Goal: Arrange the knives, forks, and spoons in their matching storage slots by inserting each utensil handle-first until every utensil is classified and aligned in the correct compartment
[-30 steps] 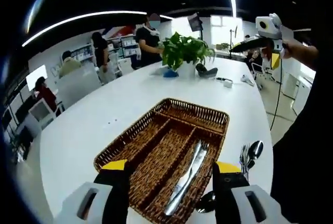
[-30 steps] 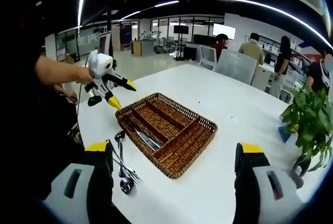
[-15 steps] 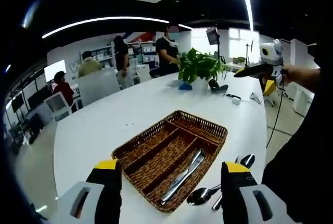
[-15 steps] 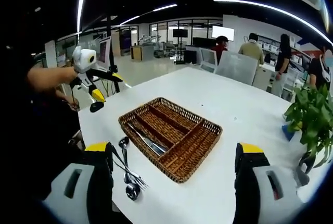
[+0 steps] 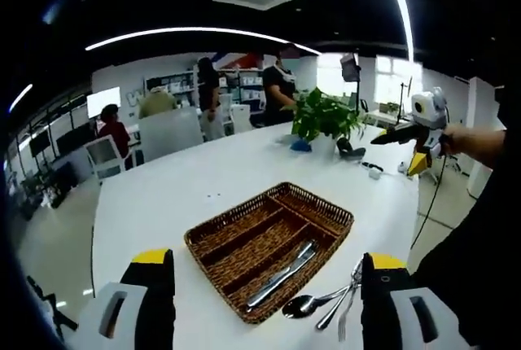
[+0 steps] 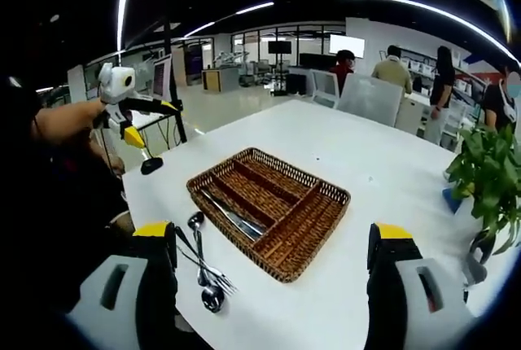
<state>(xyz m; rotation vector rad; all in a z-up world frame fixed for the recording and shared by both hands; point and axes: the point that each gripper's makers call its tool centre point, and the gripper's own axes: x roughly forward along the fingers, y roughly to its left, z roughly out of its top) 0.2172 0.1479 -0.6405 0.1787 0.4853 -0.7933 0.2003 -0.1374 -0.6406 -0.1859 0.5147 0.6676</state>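
Observation:
A brown wicker tray (image 5: 317, 199) with long slots lies on the white table (image 5: 187, 187). A few knives (image 5: 285, 273) lie together in its near slot. Spoons and forks (image 5: 326, 305) lie loose on the table beside the tray's near right corner. My left gripper (image 5: 266, 260) hangs open above the tray's near end, holding nothing. In the right gripper view the tray (image 6: 305, 175) sits centre, with the knives (image 6: 232, 216) in its left slot and the spoons and forks (image 6: 203, 264) at lower left. My right gripper (image 6: 273, 234) is open and holds nothing.
A potted plant (image 5: 326, 118) stands at the table's far end, also seen as the plant (image 6: 484, 179) at the right edge. Several people and chairs are beyond the table. The right gripper (image 5: 415, 126) and the left gripper (image 6: 130, 110) are each held up off the table's side.
Both cameras have pulled back and up, so the tray looks smaller and farther. The utensils and the tray have not moved. Both grippers stay open.

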